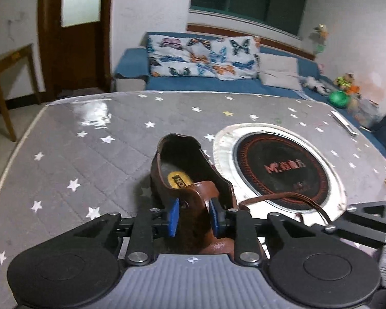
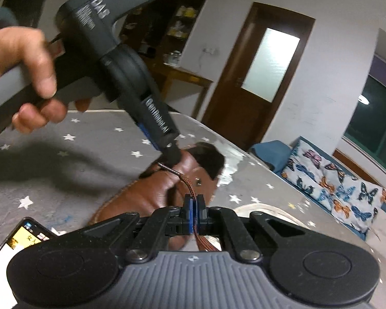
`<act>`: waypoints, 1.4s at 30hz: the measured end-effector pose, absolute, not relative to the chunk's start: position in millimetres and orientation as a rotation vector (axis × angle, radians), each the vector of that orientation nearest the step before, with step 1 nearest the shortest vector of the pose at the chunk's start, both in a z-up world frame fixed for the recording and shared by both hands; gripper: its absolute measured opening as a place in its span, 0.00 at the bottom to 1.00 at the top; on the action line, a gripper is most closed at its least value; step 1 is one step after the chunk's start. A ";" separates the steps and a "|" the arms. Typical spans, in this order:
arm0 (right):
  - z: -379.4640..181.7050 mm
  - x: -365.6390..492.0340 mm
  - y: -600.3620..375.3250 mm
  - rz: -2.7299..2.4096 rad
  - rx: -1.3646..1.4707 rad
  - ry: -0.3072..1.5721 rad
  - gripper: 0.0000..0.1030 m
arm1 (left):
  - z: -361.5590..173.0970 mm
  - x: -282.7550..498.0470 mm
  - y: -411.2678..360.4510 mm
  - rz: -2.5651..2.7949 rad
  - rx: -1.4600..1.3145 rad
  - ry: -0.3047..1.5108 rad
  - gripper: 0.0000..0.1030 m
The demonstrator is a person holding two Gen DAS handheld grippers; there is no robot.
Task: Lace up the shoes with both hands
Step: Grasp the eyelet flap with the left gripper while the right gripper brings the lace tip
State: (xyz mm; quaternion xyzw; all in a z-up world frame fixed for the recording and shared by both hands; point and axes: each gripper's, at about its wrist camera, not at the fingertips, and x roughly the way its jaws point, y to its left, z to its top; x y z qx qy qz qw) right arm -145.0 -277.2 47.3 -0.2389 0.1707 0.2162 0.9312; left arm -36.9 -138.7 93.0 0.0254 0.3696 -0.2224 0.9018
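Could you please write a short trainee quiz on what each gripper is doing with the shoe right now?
1. True or false: the right gripper is shut on the brown braided shoelace.
2. What sits between the blue pads of the left gripper? A: leather of the brown leather shoe; B: a butterfly pillow; C: nothing.
3. What surface does the shoe stand on?

Key: 1 true. 2 A. 3 the grey star-printed table cover.
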 end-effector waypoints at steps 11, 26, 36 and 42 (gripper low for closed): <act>40.6 -121.2 -254.5 0.420 -0.528 0.360 0.01 | 85.5 -9.3 -90.0 -0.773 -0.063 0.777 0.26; 33.3 -119.0 -229.9 0.458 -0.644 0.404 0.01 | 77.0 -3.8 -75.2 -0.886 -0.131 0.730 0.27; 52.5 -93.0 -244.4 0.580 -0.524 0.715 0.04 | 76.8 -5.4 -75.2 -0.875 -0.123 0.724 0.27; 54.9 -83.4 -236.7 0.637 -0.537 0.756 0.18 | 75.9 -3.5 -71.3 -0.878 -0.130 0.727 0.28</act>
